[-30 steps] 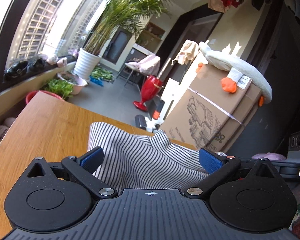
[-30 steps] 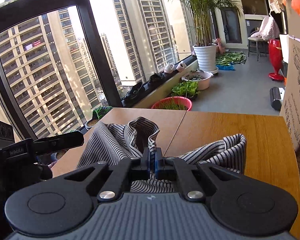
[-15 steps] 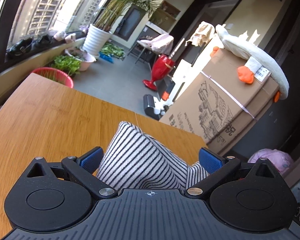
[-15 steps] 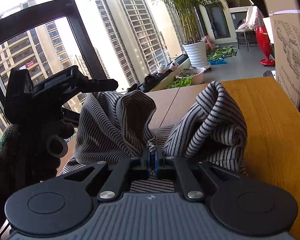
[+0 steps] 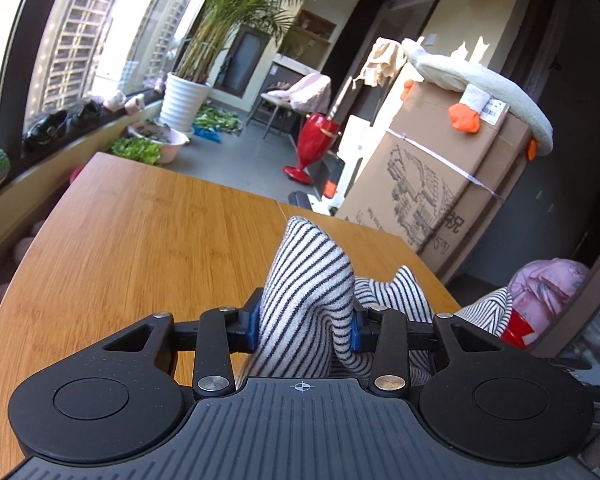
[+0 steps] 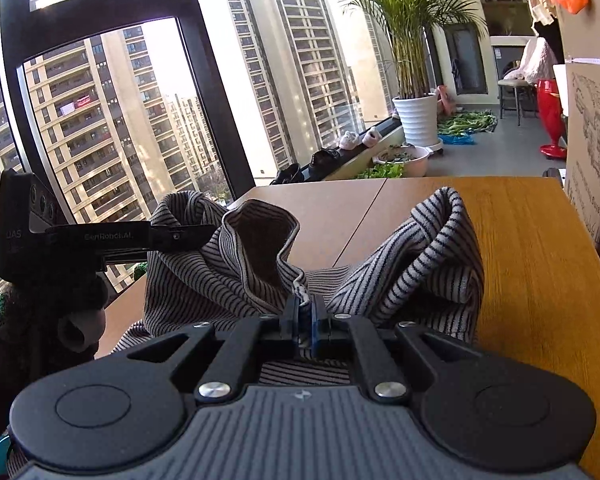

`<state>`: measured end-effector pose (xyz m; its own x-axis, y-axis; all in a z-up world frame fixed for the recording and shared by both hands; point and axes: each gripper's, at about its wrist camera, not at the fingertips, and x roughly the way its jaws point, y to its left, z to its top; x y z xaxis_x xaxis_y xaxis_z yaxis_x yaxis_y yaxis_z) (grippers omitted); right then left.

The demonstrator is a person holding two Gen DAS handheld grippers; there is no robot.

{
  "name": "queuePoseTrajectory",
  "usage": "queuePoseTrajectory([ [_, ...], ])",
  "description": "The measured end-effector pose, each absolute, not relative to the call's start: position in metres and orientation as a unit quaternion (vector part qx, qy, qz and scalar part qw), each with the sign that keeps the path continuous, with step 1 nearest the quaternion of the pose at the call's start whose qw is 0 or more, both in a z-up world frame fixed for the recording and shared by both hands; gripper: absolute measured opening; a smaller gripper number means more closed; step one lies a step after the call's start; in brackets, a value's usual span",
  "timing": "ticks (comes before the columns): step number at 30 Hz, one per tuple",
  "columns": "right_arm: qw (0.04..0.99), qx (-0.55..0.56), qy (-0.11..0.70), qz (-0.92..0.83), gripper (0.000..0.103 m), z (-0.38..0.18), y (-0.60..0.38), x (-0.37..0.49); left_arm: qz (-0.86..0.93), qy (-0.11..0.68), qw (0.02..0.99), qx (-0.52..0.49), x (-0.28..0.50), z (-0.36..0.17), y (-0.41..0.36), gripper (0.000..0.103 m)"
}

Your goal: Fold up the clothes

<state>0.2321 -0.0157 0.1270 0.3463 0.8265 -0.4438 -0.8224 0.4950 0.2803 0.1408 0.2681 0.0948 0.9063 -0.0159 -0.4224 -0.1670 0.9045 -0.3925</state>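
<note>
- Now left gripper (image 5: 304, 326) jaws are closing on a bunched ridge of the striped garment (image 5: 308, 280); a second ago they stood wide with cloth lying loose between; pads look about touching the fabric.
- Right gripper (image 6: 305, 320) pressed together, pinching a garment edge, same as before.
- Garment sits on the wooden table (image 5: 140, 240), now humped up higher between both tools; judged: both ends about secured, so a fold-over can start.
- Writing: the left tool's side reads roughly "GenRobot.AI" and "DAS" in the right view; cardboard box (image 5: 440, 184) print and plush-toy tag unreadable.
</note>
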Motion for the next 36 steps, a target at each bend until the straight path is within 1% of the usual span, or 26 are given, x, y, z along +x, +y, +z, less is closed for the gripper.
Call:
queuePoseTrajectory([
  [3,0.821,0.041,0.250,0.512,0.007,0.153,-0.018,0.233,0.038,0.202,0.958,-0.201,0.126,0.094,0.261,0.042],
  [6,0.818,0.079,0.257,0.509,0.007,0.164,-0.004,0.249,0.030,0.187,0.961,-0.200,0.117,0.095,0.255,0.042],
  [7,0.817,0.081,0.262,0.507,0.007,0.164,0.003,0.253,0.028,0.183,0.962,-0.200,0.114,0.095,0.254,0.042],
  [12,0.788,0.072,0.346,0.504,0.010,0.131,0.046,0.275,0.012,0.174,0.962,-0.210,0.105,0.099,0.252,0.042],
  [13,0.783,0.070,0.350,0.510,0.011,0.127,0.048,0.272,0.010,0.176,0.962,-0.211,0.104,0.099,0.252,0.042],
  [16,0.760,0.061,0.338,0.551,0.011,0.127,0.039,0.248,0.006,0.171,0.957,-0.233,0.105,0.097,0.255,0.044],
  [17,0.756,0.050,0.334,0.560,0.011,0.127,0.035,0.235,0.005,0.169,0.955,-0.243,0.104,0.096,0.256,0.046],
  [19,0.762,0.014,0.336,0.553,0.011,0.120,0.031,0.214,-0.001,0.160,0.948,-0.275,0.100,0.098,0.264,0.057],
  [20,0.766,-0.004,0.339,0.546,0.011,0.114,0.030,0.203,-0.004,0.156,0.947,-0.282,0.098,0.100,0.265,0.059],
  [21,0.765,-0.007,0.346,0.543,0.011,0.108,0.029,0.199,-0.008,0.151,0.947,-0.283,0.095,0.104,0.265,0.067],
  [22,0.763,-0.009,0.353,0.541,0.008,0.101,0.027,0.195,-0.005,0.143,0.951,-0.275,0.093,0.111,0.263,0.078],
  [24,0.755,0.005,0.374,0.538,0.007,0.092,0.024,0.195,0.007,0.132,0.958,-0.254,0.091,0.122,0.259,0.090],
  [25,0.754,0.009,0.377,0.537,0.007,0.090,0.023,0.195,0.013,0.128,0.961,-0.244,0.091,0.128,0.258,0.094],
  [27,0.757,0.006,0.373,0.537,0.007,0.091,0.025,0.195,0.021,0.127,0.963,-0.236,0.094,0.135,0.258,0.094],
  [30,0.760,0.000,0.368,0.536,0.007,0.091,0.027,0.192,0.016,0.146,0.961,-0.235,0.109,0.137,0.253,0.096],
  [33,0.764,-0.008,0.361,0.535,0.007,0.092,0.028,0.187,0.001,0.169,0.959,-0.227,0.121,0.129,0.241,0.096],
  [34,0.766,-0.012,0.358,0.534,0.007,0.092,0.028,0.186,-0.006,0.179,0.959,-0.220,0.124,0.126,0.236,0.091],
  [35,0.768,-0.016,0.354,0.533,0.007,0.092,0.029,0.184,-0.012,0.189,0.959,-0.212,0.126,0.123,0.231,0.081],
  [36,0.769,-0.018,0.353,0.533,0.007,0.092,0.029,0.184,-0.018,0.206,0.958,-0.200,0.129,0.118,0.226,0.056],
])
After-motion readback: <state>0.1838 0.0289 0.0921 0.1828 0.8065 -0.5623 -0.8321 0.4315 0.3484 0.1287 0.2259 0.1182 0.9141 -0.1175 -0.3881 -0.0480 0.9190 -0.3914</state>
